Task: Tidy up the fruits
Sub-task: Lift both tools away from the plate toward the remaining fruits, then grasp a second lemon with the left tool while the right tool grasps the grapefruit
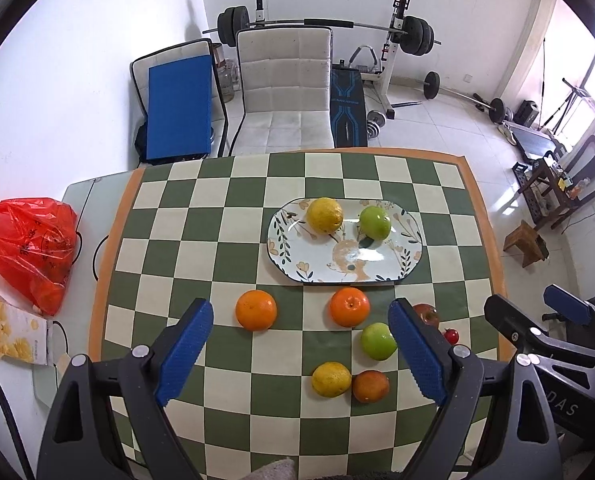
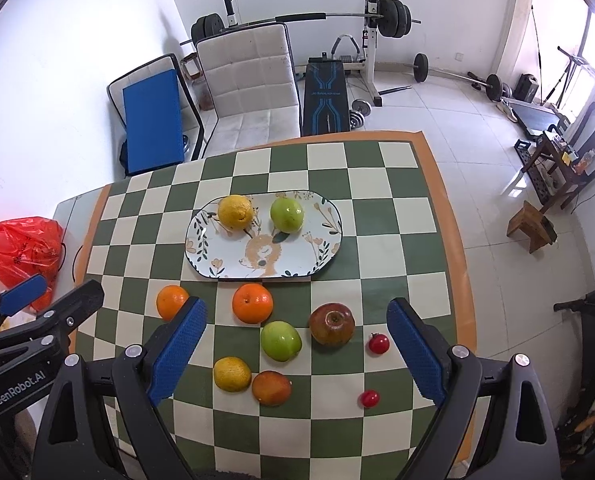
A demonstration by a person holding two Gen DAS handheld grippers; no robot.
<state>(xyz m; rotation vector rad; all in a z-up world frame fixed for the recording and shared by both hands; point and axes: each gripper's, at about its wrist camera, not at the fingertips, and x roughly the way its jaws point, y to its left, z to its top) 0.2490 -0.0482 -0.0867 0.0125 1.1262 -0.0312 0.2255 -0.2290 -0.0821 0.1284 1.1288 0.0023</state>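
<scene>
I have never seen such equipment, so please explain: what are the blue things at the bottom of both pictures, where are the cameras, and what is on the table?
The blue things are the fingers of two handheld grippers; a person holds one in each hand. Each picture comes from a camera on one gripper, looking forward. The left gripper and the right gripper are both open and hold nothing. On the checkered table, a plate carries a yellow citrus fruit and a green apple. In front of it lie two oranges, more fruit and two small red tomatoes.
</scene>
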